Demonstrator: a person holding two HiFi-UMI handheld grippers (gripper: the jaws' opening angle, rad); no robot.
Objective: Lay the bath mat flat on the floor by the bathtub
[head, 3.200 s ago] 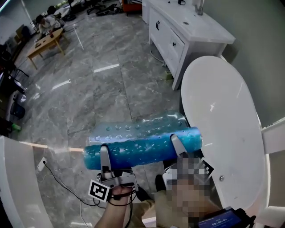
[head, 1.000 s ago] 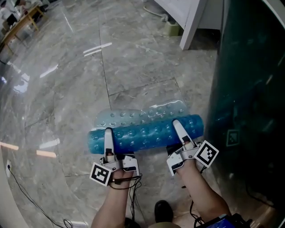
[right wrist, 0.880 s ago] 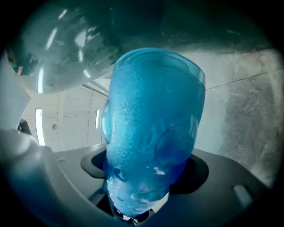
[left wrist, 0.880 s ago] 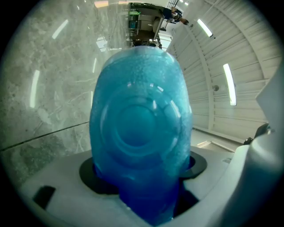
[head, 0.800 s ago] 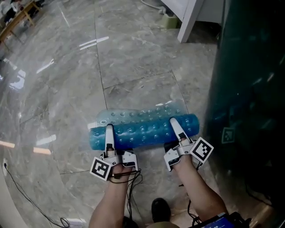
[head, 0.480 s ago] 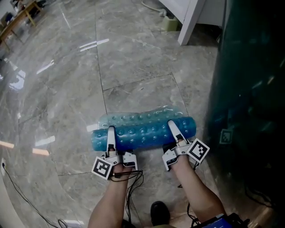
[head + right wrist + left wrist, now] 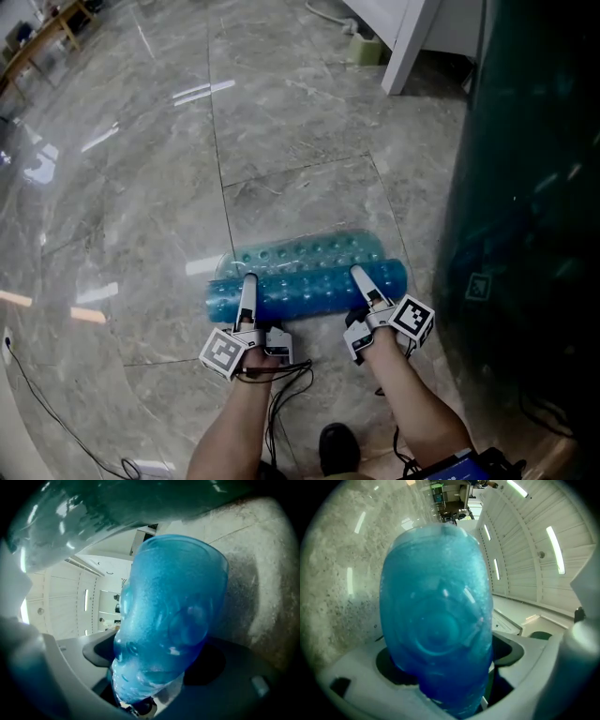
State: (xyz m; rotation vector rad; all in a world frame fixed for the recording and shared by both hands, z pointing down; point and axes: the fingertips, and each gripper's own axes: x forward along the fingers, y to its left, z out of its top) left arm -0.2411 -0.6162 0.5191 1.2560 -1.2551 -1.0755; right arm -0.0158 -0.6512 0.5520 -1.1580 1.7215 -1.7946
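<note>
The grey floor is in front of you and the dark bathtub is on your right. The blue bath mat, mostly rolled up, lies on the floor near the tub. Your left gripper and right gripper have just been opening. Their jaws are spread wide, with the roll between them.

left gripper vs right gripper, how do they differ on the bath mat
The left gripper straddles the bath mat roll near its left end, finger pointing straight up the picture; the right gripper sits near the right end, finger slanting left. Both have the roll between jaws that have just been opening.
</note>
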